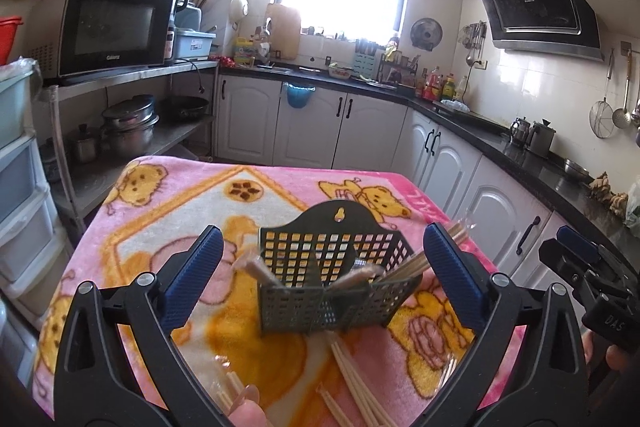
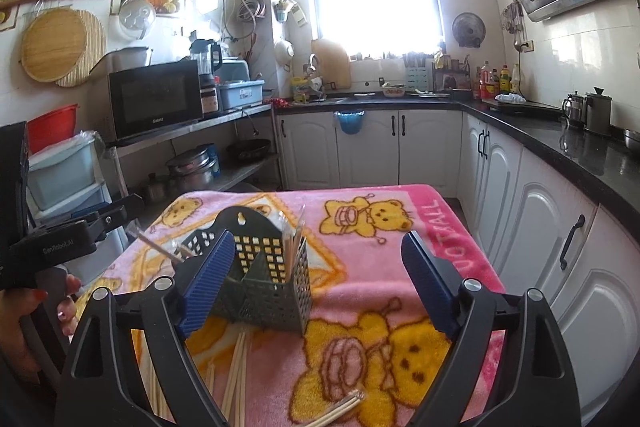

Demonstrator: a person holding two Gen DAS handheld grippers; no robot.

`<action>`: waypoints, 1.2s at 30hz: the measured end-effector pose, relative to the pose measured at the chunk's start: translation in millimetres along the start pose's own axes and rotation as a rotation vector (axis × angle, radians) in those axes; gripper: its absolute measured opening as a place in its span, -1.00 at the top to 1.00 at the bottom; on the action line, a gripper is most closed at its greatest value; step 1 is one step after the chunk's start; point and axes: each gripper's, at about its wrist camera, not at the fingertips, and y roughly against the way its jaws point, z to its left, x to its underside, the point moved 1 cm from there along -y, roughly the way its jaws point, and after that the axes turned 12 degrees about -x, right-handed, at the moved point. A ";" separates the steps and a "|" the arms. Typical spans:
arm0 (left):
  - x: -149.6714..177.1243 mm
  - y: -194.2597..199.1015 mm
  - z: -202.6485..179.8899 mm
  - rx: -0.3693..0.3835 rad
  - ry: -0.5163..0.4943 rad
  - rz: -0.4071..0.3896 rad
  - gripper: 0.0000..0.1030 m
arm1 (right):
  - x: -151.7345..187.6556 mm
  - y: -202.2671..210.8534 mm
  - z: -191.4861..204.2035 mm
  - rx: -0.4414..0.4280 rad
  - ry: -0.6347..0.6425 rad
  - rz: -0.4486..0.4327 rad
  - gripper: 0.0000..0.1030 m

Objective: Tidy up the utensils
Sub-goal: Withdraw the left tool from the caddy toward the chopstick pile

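A dark grey perforated utensil basket [image 1: 320,303] [image 2: 264,291] stands upright on a pink bear-print blanket [image 1: 160,195] [image 2: 360,267]. Pale chopsticks [image 1: 404,265] [image 2: 294,247] lean in its right compartment, and others [image 1: 256,267] stick out at its left. Loose chopsticks [image 1: 360,379] [image 2: 236,371] lie on the blanket in front of the basket, with a wrapped pair [image 2: 340,411] nearer the edge. My left gripper [image 1: 323,231] is open, its blue pads wide on either side of the basket and apart from it. My right gripper [image 2: 319,239] is open and empty, with the basket by its left finger.
White cabinets under a black counter [image 2: 560,143] run along the right and back. At the left stand a metal shelf with a microwave [image 1: 112,27] and pots, and plastic drawers [image 1: 20,187]. A person's hand [image 2: 40,307] holds the left gripper's handle.
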 end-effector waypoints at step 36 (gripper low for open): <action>76.8 -3.3 61.7 -0.117 0.087 0.161 -0.79 | 69.9 -49.7 52.6 -0.139 0.053 0.238 -0.60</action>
